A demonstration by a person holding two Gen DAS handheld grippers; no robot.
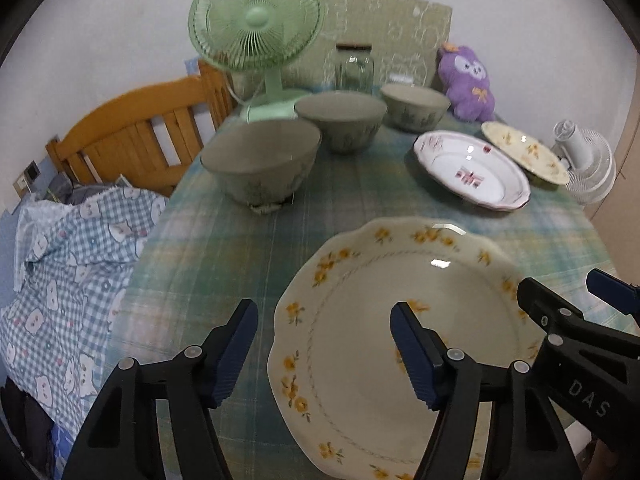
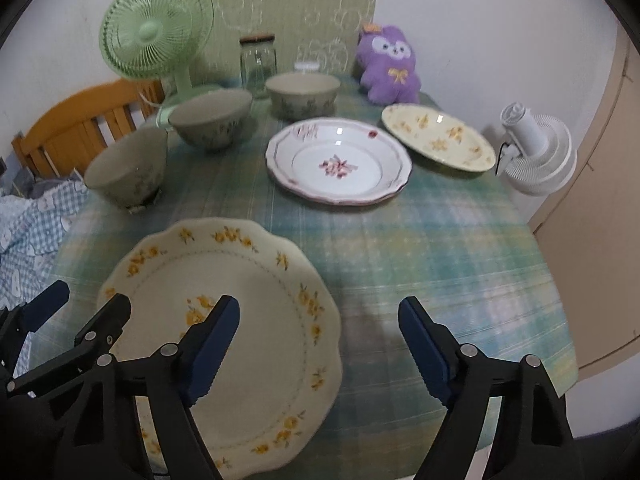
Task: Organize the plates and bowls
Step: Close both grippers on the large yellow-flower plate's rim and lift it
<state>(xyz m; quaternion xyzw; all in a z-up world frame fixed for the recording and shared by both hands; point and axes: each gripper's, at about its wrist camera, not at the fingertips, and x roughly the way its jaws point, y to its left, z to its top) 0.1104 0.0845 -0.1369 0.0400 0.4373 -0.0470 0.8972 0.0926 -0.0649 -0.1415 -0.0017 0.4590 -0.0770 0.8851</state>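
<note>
Green plaid cloth covers the bench (image 2: 400, 248). Open cloth runs down the right side to the near right corner, and a clear strip crosses mid-bench between the front plate and the rest. Left edge borders a bed with checked bedding (image 1: 72, 248) and a wooden headboard (image 1: 132, 136). A white fan (image 2: 536, 156) sits off the right edge.

Front plate (image 2: 224, 320), yellow flowers, lies at the near edge, left of centre. Pink plate (image 2: 340, 164) lies mid-bench, and a second yellow plate (image 2: 440, 136) lies behind it, nearer the right edge. Three bowls (image 1: 260, 164) (image 1: 340, 120) (image 1: 416, 106) run diagonally along the left edge toward the far side. Green fan (image 1: 256, 20), jar (image 1: 354, 68) and purple plush (image 1: 466, 80) line the far edge.

Left gripper (image 1: 324, 348) and right gripper (image 2: 318, 344): fingers part open, holding nothing. Each straddles a plate rim, left and right, one finger over the plate, one over cloth. Can't tell contact.
</note>
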